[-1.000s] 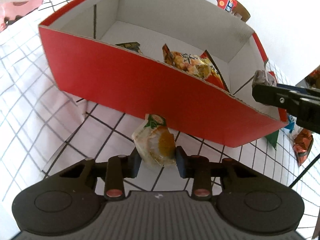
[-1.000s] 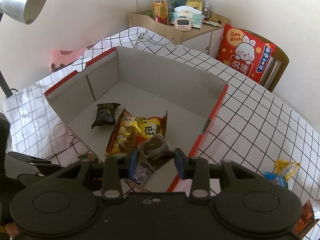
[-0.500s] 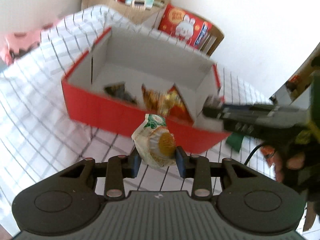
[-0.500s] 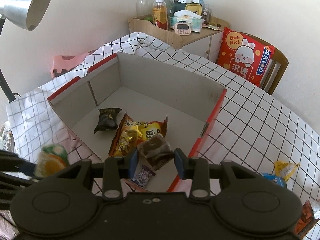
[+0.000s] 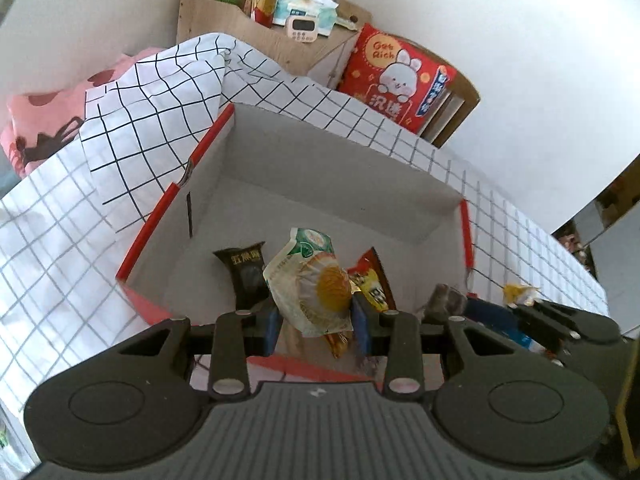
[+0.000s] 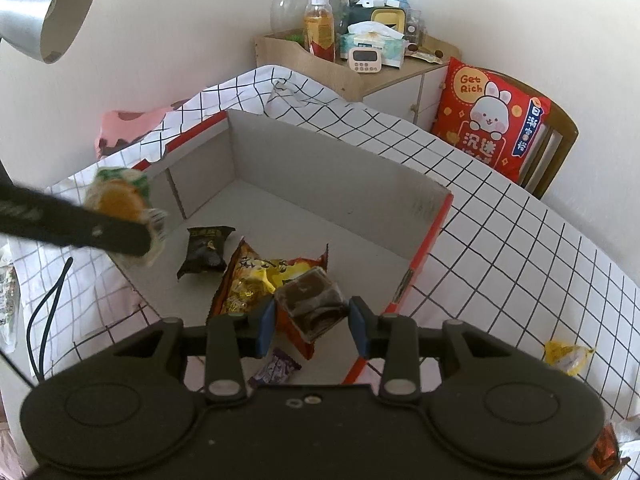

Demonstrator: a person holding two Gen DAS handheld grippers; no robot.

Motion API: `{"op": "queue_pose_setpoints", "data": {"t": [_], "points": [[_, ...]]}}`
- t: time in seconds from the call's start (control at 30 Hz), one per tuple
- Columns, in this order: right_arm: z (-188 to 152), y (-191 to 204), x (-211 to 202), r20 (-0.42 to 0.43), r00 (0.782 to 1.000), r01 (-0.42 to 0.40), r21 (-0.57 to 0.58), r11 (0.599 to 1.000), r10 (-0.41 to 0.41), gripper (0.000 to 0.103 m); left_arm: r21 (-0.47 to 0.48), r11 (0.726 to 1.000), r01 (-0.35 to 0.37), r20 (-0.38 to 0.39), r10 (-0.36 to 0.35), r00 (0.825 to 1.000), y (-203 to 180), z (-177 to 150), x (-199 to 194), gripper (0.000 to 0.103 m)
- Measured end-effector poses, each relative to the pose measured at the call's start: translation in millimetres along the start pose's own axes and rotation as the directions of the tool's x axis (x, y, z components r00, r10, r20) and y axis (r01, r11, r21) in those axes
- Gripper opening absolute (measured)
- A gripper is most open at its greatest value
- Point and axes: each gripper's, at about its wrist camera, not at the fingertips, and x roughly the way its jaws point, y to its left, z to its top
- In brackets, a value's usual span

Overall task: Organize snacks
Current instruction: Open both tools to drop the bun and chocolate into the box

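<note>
Fingers of left gripper clamp pale egg-yolk pastry packet, lifted from bench level to above red box; drop-in next. Right gripper clamps brown snack over box, unmoved.

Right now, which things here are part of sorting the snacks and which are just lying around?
Part of the job:
red box
egg-yolk pastry packet in left tool
brown snack packet in right tool
black packet in box
yellow wrapper on cloth

Lying about:
lamp
red cushion
timer
</note>
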Motion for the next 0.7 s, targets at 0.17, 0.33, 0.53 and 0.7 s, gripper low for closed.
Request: {"op": "queue_pose_setpoints", "data": {"t": [0.17, 0.33, 0.53, 0.7], "points": [[0, 6, 6, -0.01, 1.0, -0.001, -0.02, 1.0, 0.001, 0.037, 0.005, 0.999, -0.046, -0.07, 0.046, 0.997, -3, 8, 26, 0.036], [-1, 8, 13, -0.028, 1.0, 0.002, -0.019, 1.0, -0.002, 0.037, 0.015, 0.996, -0.089, -0.12, 0.09, 0.989, -3, 7, 47, 0.036], [-2, 7, 14, -0.032, 0.999, 0.007, -0.008, 1.0, -0.007, 0.039, 0.041, 0.994, -0.103, -0.123, 0.108, 0.987, -6, 0, 52, 0.038], [-5, 3, 7, -0.018, 1.0, -0.007, 0.026, 1.0, 0.008, 0.046, 0.046, 0.995, -0.083, -0.089, 0.087, 0.992, -10, -3, 41, 0.058]]}}
